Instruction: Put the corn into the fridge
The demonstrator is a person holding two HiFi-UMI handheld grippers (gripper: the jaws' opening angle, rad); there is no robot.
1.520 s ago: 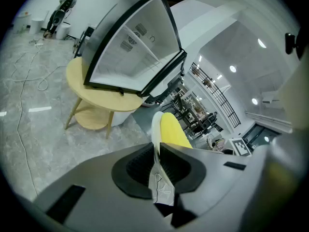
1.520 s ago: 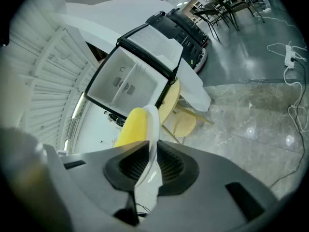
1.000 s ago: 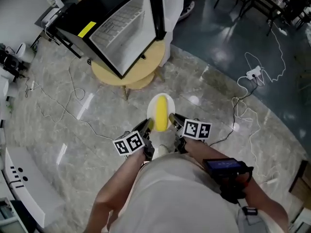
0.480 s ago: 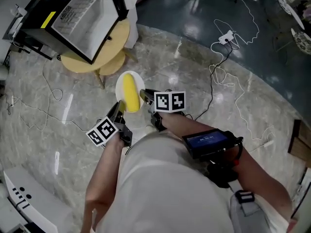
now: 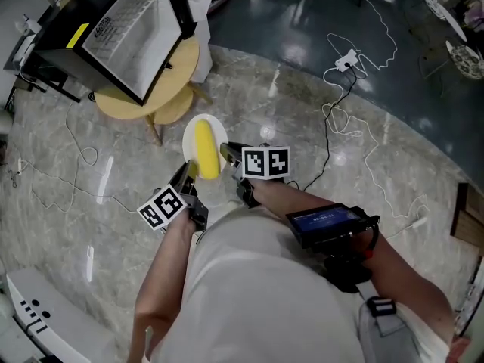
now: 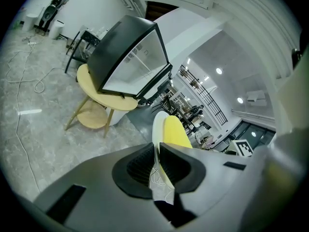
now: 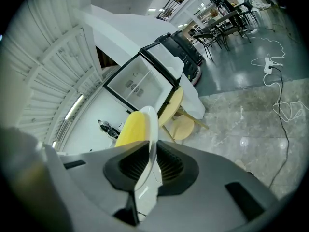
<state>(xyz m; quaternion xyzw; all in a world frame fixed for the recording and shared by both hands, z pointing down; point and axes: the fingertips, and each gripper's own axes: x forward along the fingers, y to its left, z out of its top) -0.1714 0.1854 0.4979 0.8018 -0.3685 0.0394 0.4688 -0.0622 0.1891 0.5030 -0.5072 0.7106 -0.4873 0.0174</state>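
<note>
2 hand-held grippers (image 5: pixel 189 171) (image 5: pixel 225 152) clamp corn's (image 5: pixel 205 150) plate (image 5: pixel 216 125).

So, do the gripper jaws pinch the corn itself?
No, the left gripper and the right gripper each clamp the rim of the white plate; the corn lies on it.

Open floor (image 5: pixel 253 89) toward fridge (image 5: pixel 113 21); cables (image 5: pixel 81 154) left.

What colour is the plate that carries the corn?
White; the plate shows best in the head view.
</note>
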